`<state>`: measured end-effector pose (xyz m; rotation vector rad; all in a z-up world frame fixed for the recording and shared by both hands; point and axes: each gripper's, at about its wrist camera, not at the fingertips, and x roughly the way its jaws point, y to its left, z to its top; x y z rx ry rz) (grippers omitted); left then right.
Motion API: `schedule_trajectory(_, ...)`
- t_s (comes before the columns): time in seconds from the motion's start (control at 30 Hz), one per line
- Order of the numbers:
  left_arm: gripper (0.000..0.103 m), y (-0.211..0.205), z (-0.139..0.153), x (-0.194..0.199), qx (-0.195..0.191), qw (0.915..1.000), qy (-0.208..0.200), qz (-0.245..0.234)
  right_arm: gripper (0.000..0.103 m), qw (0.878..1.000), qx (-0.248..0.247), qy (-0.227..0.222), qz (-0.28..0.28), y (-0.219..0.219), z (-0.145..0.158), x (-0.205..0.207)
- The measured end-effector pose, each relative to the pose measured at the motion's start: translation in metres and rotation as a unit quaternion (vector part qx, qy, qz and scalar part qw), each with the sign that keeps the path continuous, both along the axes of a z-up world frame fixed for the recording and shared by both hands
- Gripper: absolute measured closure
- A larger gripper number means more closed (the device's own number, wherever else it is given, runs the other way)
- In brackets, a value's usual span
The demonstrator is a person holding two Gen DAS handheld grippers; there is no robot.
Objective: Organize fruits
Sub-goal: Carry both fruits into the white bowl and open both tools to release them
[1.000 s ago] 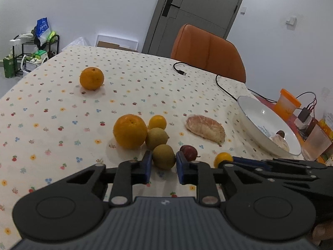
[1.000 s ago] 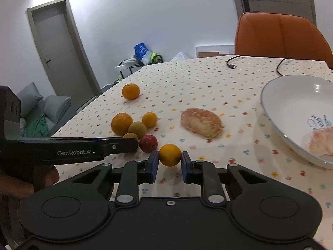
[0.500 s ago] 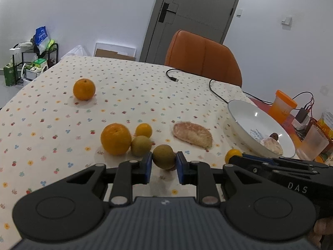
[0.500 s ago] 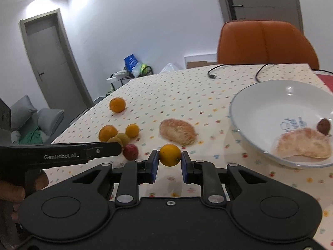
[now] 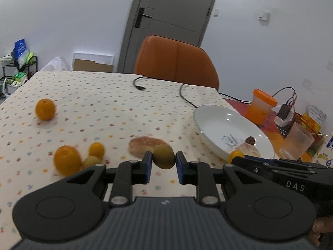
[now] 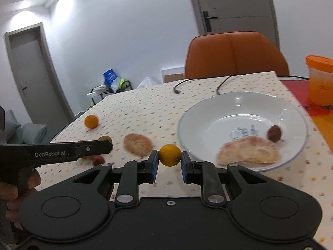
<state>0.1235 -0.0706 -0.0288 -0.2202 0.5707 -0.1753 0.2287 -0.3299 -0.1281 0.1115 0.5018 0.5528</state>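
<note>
Each gripper is clamped on one fruit, the left gripper (image 5: pixel 162 163) on a kiwi (image 5: pixel 163 156) and the right gripper (image 6: pixel 168 165) on a small orange (image 6: pixel 170 155), both held above the table (image 5: pixel 116 102) beside the plate (image 6: pixel 210 112), probably to drop them in.

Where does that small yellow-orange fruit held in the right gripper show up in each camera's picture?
Left wrist view: the fruit peeks out at right of centre, at the tip of the right gripper, against the near rim of the plate.
Right wrist view: the fruit sits low centre, clamped between the blue pads.
Shared landmark: the white plate.
</note>
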Motion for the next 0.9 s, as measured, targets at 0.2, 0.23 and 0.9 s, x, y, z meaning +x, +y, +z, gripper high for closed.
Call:
schedule_trajectory(0.2,0.080,-0.017,0.004,0.011,0.005,0.9997,-0.004,-0.022,0.082,1.000,0.005,-0.008,-0.027,-0.019,0.001,0.005)
schedule_trajectory(0.23,0.080,-0.020,0.003,0.013,0.006,0.9996,-0.004,-0.026,0.082,0.999,0.005,-0.009,-0.031,-0.022,0.001,0.007)
schedule_trajectory(0.9,0.080,-0.078,0.004,0.052,0.030,0.9965,-0.007,-0.078,0.082,0.992,0.011,-0.011,-0.123,-0.091,-0.002,0.027)
